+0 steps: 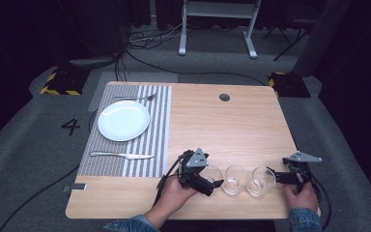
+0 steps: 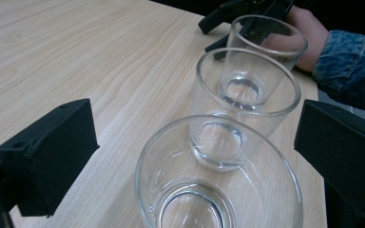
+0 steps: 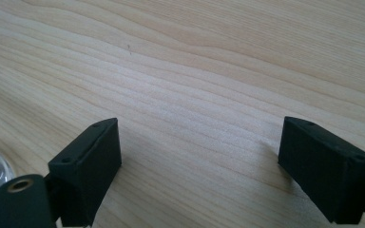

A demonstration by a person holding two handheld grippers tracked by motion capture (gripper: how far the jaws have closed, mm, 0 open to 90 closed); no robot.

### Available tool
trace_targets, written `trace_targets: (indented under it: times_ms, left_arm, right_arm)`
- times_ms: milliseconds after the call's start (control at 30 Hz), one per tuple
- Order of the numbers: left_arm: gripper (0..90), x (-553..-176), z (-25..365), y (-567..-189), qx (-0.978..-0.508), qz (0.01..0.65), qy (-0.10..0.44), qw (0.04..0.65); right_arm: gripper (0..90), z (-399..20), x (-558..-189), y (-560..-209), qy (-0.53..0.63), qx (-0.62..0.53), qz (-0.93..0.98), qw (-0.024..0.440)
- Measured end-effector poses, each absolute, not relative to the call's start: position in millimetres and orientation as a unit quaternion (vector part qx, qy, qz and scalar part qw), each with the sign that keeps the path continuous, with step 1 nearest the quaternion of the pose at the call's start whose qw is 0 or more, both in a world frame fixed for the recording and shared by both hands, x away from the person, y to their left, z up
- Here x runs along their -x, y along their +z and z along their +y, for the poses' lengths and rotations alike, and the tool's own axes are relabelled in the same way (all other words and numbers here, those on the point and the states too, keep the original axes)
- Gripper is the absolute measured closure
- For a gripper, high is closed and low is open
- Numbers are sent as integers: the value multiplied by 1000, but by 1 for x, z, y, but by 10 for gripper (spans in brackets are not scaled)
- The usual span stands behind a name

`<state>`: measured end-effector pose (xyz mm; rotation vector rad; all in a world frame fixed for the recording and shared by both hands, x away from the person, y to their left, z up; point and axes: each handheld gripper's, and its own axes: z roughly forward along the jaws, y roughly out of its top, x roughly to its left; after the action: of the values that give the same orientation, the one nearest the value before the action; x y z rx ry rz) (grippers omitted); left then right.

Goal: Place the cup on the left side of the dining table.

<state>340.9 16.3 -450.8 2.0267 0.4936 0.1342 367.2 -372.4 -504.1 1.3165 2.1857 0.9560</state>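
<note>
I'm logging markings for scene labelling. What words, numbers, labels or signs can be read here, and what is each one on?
"4": a dark numeral on the grey floor, left of the table.
The yellow-and-black striped plates on the floor carry hazard stripes, no text.
Nothing readable on the plate, glasses or grippers.

L gripper (image 1: pixel 216 184) at 6 o'clock, jaws wide apart; R gripper (image 1: pixel 273 176) at 4 o'clock, jaws spread; each gripped by a hand
</note>
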Motion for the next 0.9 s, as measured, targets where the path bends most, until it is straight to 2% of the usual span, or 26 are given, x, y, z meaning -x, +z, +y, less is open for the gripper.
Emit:
trace_targets:
  times_ms: [567,600,700,900]
  left_arm:
    - [1,-338,8,-478,-865,196,32,461]
    - [5,-339,7,-481,-873,200,28,444]
    - [92,-340,6,-485,-879,207,27,429]
    - [158,-340,8,-487,-883,198,18,425]
  right_arm:
    - [145,-372,-367,-504,343,-473,785,207]
    - [145,-372,-367,-504,343,-473,785,207]
    - [145,-373,-367,-504,343,-473,785,207]
    - [145,-373,-367,-504,343,-473,785,207]
